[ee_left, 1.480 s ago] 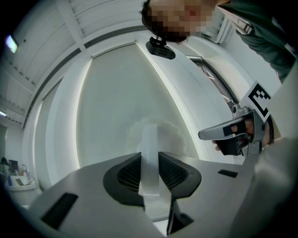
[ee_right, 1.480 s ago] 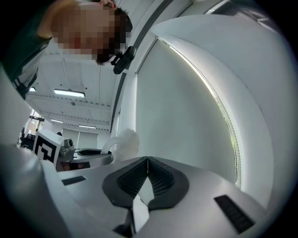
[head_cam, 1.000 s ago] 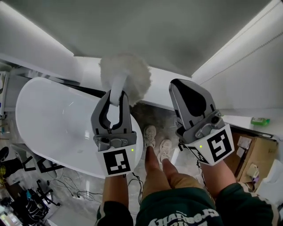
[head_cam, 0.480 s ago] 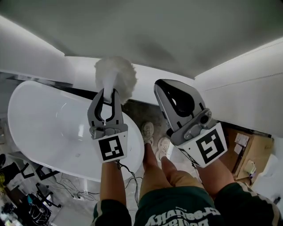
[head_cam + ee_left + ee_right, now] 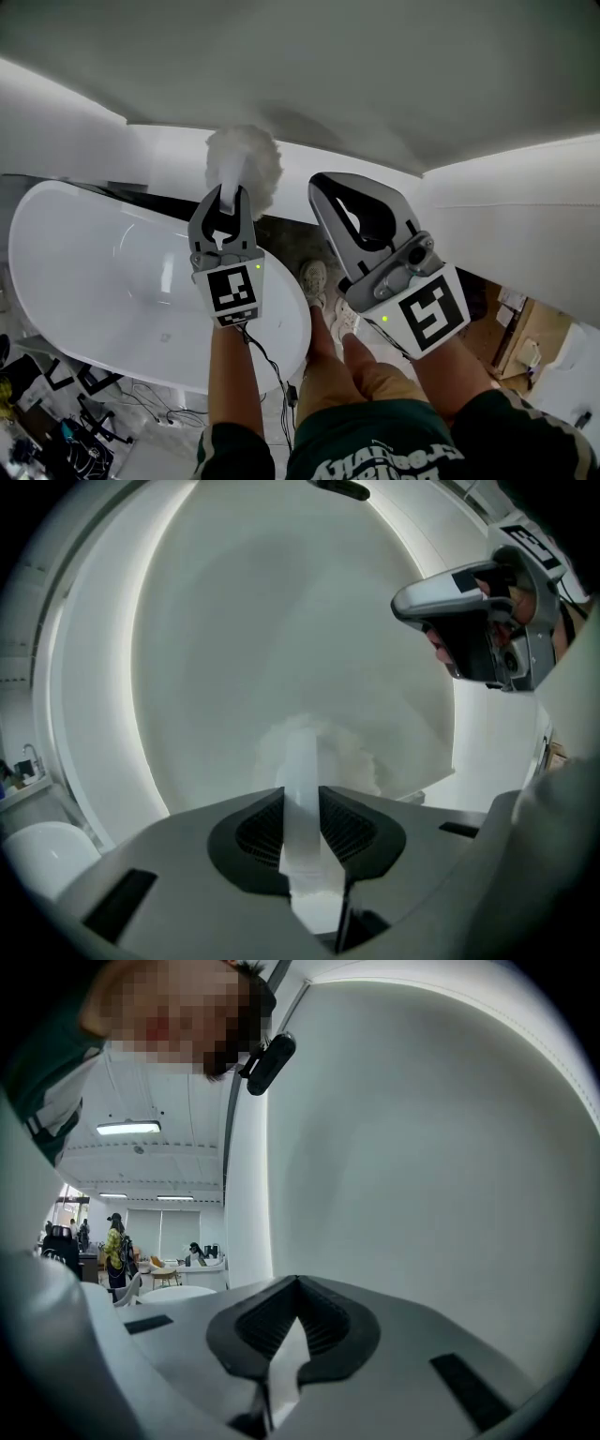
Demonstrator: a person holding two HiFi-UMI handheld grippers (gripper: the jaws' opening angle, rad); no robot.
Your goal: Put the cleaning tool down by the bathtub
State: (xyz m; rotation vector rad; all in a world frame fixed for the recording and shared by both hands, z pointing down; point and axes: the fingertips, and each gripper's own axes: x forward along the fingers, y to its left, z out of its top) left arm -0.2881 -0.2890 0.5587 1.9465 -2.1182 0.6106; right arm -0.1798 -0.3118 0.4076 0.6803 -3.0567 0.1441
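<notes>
The cleaning tool is a fluffy white duster on a pale flat handle. My left gripper is shut on that handle, with the fluffy head sticking out beyond the fingertips toward the grey wall. In the left gripper view the handle runs between the ribbed pads, with the head blurred behind. The white oval bathtub lies below and to the left of this gripper. My right gripper is held up beside it, jaws together and empty, which the right gripper view confirms.
The person's two feet in pale sneakers stand on a speckled stone floor by the tub's end. A cardboard box sits at the right. Cables and clutter lie at the lower left. Grey and white walls close in ahead and to the right.
The view has swung, and both grippers have shifted left and a little up in the picture. The left gripper still holds the duster, and the right one stays shut.
</notes>
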